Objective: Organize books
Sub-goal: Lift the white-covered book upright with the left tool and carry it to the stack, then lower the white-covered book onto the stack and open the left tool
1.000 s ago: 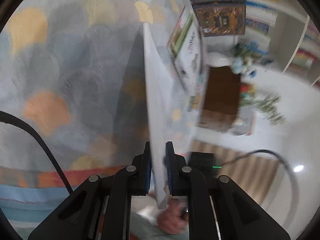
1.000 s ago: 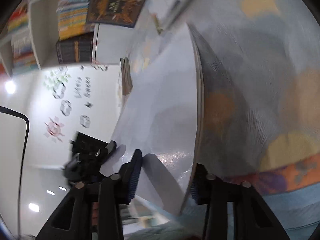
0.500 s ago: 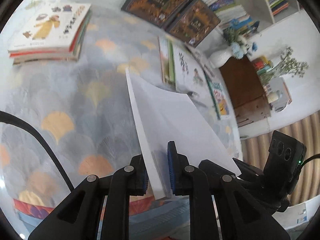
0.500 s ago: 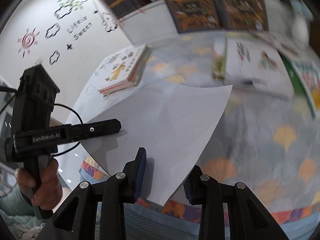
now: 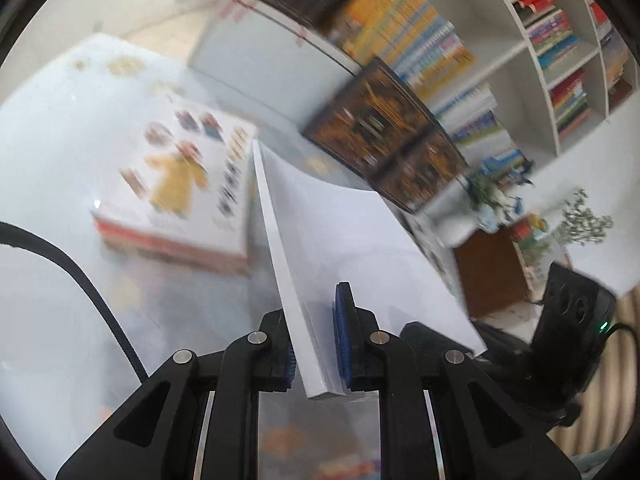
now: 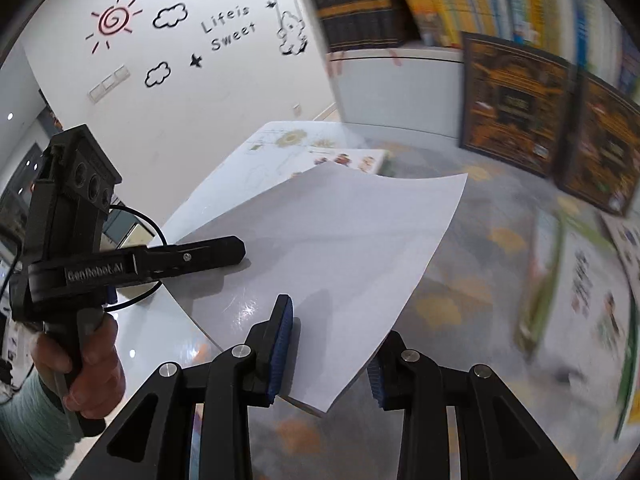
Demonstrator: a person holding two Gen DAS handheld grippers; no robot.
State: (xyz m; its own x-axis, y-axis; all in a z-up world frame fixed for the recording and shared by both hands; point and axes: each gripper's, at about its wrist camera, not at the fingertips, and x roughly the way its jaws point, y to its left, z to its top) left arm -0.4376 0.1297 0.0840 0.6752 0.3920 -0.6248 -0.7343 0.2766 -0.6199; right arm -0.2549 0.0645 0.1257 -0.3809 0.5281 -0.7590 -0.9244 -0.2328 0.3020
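Note:
A thin white book hangs in the air above the table, lying nearly flat, with both grippers on it. My left gripper is shut on its near edge, blue pads pressing both faces. My right gripper is shut on the near corner of the same white book, one finger above and one below. In the right wrist view the left gripper clamps the book's left side, carried by a hand. A stack of picture books lies on the table beyond the white book, to the left.
Two dark brown books lean against the bookshelf at the table's far side. More picture books lie flat on the patterned tablecloth to the right. A wall with stickers stands to the left.
The white book has risen and turned from standing on edge to nearly flat, held by both grippers throughout. Both views have swung up toward the stack and the bookshelf.

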